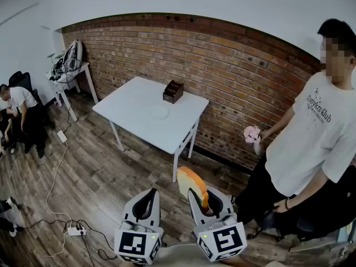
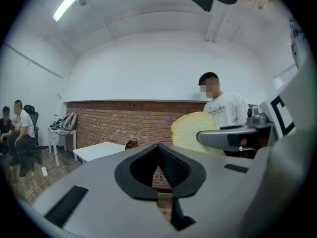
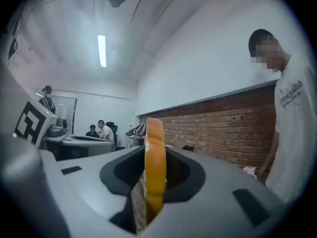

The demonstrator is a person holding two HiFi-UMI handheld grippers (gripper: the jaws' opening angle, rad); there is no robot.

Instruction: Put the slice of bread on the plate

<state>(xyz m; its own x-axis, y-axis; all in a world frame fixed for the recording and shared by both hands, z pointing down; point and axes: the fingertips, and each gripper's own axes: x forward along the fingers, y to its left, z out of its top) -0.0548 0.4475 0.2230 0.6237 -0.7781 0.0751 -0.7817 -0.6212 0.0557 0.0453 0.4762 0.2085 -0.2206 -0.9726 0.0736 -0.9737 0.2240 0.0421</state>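
Note:
A slice of bread (image 1: 193, 186) with an orange crust stands on edge between the jaws of my right gripper (image 1: 203, 200), which is shut on it low in the head view. In the right gripper view the slice (image 3: 154, 162) rises edge-on out of the gripper (image 3: 154, 150). My left gripper (image 1: 148, 200) hangs beside it, shut and holding nothing; its pads (image 2: 171, 165) meet at the tip. The slice (image 2: 190, 130) also shows to the right in the left gripper view. A white plate (image 1: 158, 112) lies on the white table (image 1: 130, 102) well ahead of both grippers.
A brown box (image 1: 173, 91) stands on the table near the brick wall (image 1: 222, 65). A person (image 1: 311, 143) stands at the right, holding something pink (image 1: 252, 133). People (image 1: 22, 110) sit at the far left. A power strip (image 1: 75, 231) and cables lie on the wooden floor.

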